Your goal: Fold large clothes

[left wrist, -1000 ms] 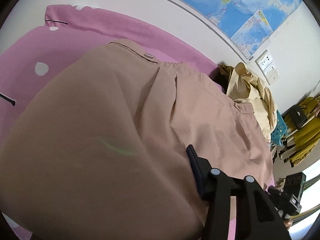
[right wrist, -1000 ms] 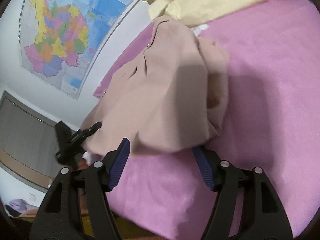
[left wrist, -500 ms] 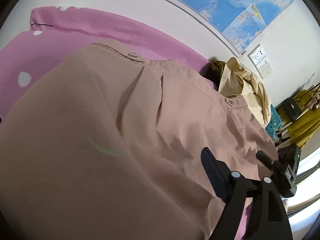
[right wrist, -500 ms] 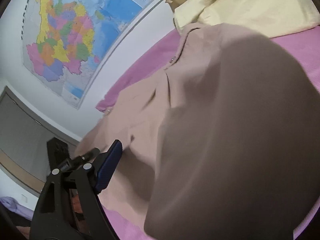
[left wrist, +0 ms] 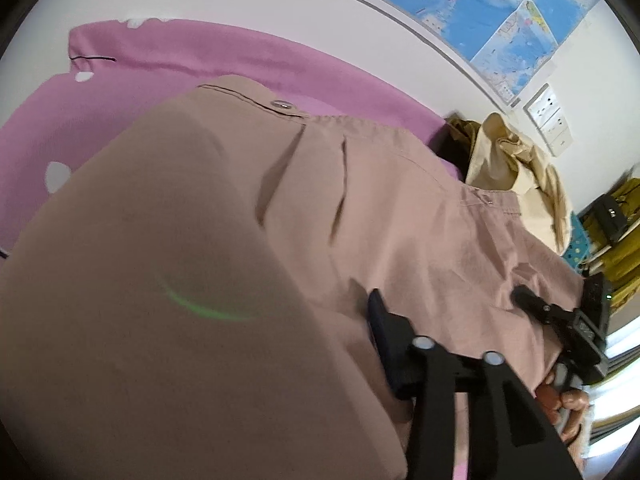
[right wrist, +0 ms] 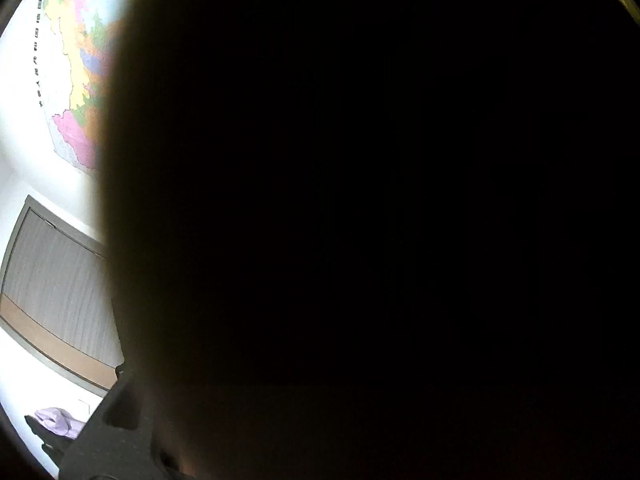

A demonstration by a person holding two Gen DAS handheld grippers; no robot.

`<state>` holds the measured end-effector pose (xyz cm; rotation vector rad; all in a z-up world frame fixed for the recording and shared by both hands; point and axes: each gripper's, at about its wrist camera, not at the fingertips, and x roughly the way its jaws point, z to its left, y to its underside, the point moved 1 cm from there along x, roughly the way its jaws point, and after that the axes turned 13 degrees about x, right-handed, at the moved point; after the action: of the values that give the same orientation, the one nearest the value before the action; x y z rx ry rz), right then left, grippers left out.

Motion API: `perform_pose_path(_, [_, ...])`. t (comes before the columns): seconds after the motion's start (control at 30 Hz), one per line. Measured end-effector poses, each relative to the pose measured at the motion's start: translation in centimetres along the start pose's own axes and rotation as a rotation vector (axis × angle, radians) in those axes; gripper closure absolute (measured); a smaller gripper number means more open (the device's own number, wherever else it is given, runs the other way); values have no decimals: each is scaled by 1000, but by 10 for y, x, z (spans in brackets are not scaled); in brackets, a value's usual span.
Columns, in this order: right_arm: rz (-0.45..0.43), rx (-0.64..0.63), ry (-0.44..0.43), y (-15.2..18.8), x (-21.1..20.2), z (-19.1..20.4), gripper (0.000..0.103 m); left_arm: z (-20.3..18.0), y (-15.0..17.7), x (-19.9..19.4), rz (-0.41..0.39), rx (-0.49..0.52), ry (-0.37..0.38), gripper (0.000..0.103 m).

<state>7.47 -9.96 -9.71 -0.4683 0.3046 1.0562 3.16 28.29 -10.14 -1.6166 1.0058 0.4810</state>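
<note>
A large tan garment (left wrist: 360,216) with a buttoned waistband lies on the pink bedsheet (left wrist: 168,64). A fold of it hangs close over the left wrist lens and hides my left gripper's left finger; only the right finger (left wrist: 384,332) shows, against the cloth. The other hand-held gripper (left wrist: 560,320) shows at the garment's right edge, held by a hand. In the right wrist view dark cloth (right wrist: 360,220) covers nearly the whole lens, and only the left finger's base (right wrist: 120,404) shows.
A cream and olive clothes pile (left wrist: 508,160) lies at the back right of the bed. Wall maps (left wrist: 500,8) and sockets (left wrist: 550,116) are behind. A grey door (right wrist: 52,288) and a lilac cloth (right wrist: 60,420) show in the right wrist view.
The tan cloth has come up over the right wrist lens and now blacks out nearly all of it. In the left wrist view the cloth has stayed draped near the lens, with the right gripper closer.
</note>
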Motion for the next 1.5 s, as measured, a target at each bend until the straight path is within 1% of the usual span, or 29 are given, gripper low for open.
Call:
perform_pose_path(0.03, [-1,-10,-3,0,1,1,77,1,-1,0,6,1,-10,58])
perform_pose_path(0.1, [-3,-33,-3,2,0,7,82,2,-5,1,22,-2,-24,72])
perform_pose_path(0.13, [-8,-51,-12,2,-3,14,82,6,-7,-1,31,-29,-13,76])
perform_pose_path(0.17, [-11,-59,-39,3,-6,23,83,7,-10,-5,29,-47,0,84])
perform_pose_path(0.2, [-13,-72,-53,3,-8,30,83,7,-14,-11,16,-49,9,86])
perform_pose_path(0.27, [-28,-156,-68,3,-13,61,83,7,-27,-30,-31,-20,-10,87])
perform_pose_path(0.37, [-27,-233,-93,-2,-11,100,83,14,-49,-57,-91,14,-32,88])
perform_pose_path(0.5, [-12,-310,-116,-18,12,148,83,42,-79,-78,-124,5,-64,88])
perform_pose_path(0.57, [0,-342,-133,-28,32,176,83,58,-101,-91,-146,-2,-116,88])
perform_pose_path(0.67, [-3,-401,-193,-38,65,224,84,86,-132,-119,-209,2,-210,88])
perform_pose_path(0.7, [0,-405,-213,-40,73,232,84,97,-141,-130,-240,-4,-257,88])
perform_pose_path(0.73, [2,-431,-250,-42,89,250,84,106,-146,-139,-265,-14,-286,88])
perform_pose_path(0.83, [-1,-493,-303,-35,127,278,84,137,-162,-163,-348,-6,-397,87])
perform_pose_path(0.9, [9,-496,-332,-27,157,282,84,161,-165,-167,-380,-7,-456,85])
perform_pose_path(0.97, [96,-486,-307,-8,206,272,83,199,-159,-156,-368,-27,-543,83])
perform_pose_path(1.0, [147,-470,-272,2,230,261,82,215,-154,-148,-352,-37,-556,83])
perform_pose_path(1.03, [191,-454,-238,10,248,250,81,238,-144,-132,-305,-71,-572,83])
perform_pose_path(1.07, [245,-439,-177,20,270,234,79,261,-132,-112,-238,-106,-583,83])
perform_pose_path(1.1, [276,-432,-134,26,282,223,77,282,-120,-92,-161,-146,-591,83])
perform_pose_path(1.13, [321,-413,-100,35,294,208,74,298,-108,-77,-107,-181,-587,83])
perform_pose_path(1.17, [350,-399,-82,40,299,197,67,307,-99,-72,-91,-200,-587,82])
perform_pose_path(1.2, [358,-400,-80,44,295,188,60,314,-92,-69,-92,-215,-581,80])
perform_pose_path(1.3, [352,-406,-94,39,269,177,50,321,-84,-77,-126,-245,-547,78])
perform_pose_path(1.33, [357,-396,-103,36,265,175,50,322,-84,-80,-124,-247,-540,77])
perform_pose_path(1.37, [358,-385,-113,33,257,170,50,323,-84,-81,-123,-249,-541,77])
perform_pose_path(1.4, [357,-371,-114,27,254,166,53,324,-84,-82,-120,-249,-541,77])
perform_pose_path(1.43, [370,-335,-123,23,248,159,61,326,-85,-83,-118,-253,-540,77])
perform_pose_path(1.47, [379,-318,-139,19,253,158,82,329,-85,-86,-122,-264,-537,78])
perform_pose_path(1.5, [371,-316,-147,20,249,158,85,328,-85,-89,-133,-274,-533,78])
